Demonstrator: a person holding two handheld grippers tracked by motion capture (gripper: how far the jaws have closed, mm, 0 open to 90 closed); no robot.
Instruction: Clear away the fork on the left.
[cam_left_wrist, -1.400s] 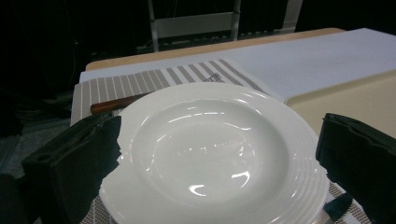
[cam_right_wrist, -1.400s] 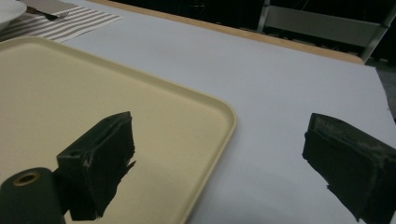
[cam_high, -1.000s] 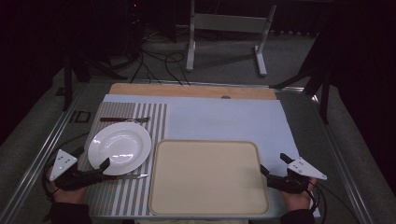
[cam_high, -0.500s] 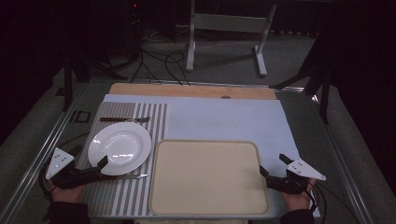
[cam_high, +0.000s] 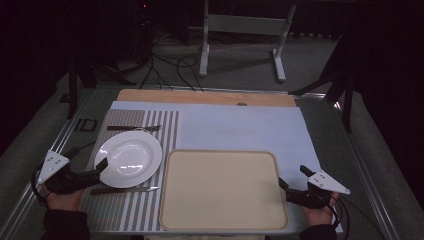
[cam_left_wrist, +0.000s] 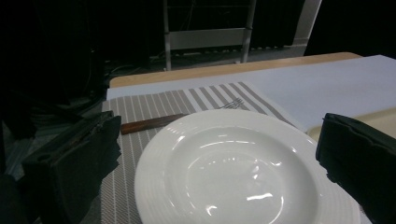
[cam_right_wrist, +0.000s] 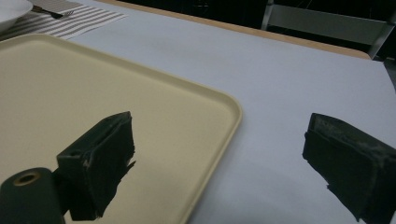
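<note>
Approach step: left gripper (cam_high: 92, 171) open, jaws straddling white plate (cam_high: 128, 158) edge on striped placemat (cam_high: 165, 131). Right gripper (cam_high: 295, 186) open beside tray (cam_high: 222, 222). Next likely: close on rim, lift.

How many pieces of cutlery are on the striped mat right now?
2: a fork lies on the mat beyond the plate, and a knife lies on its near side, close to the left gripper.
</note>
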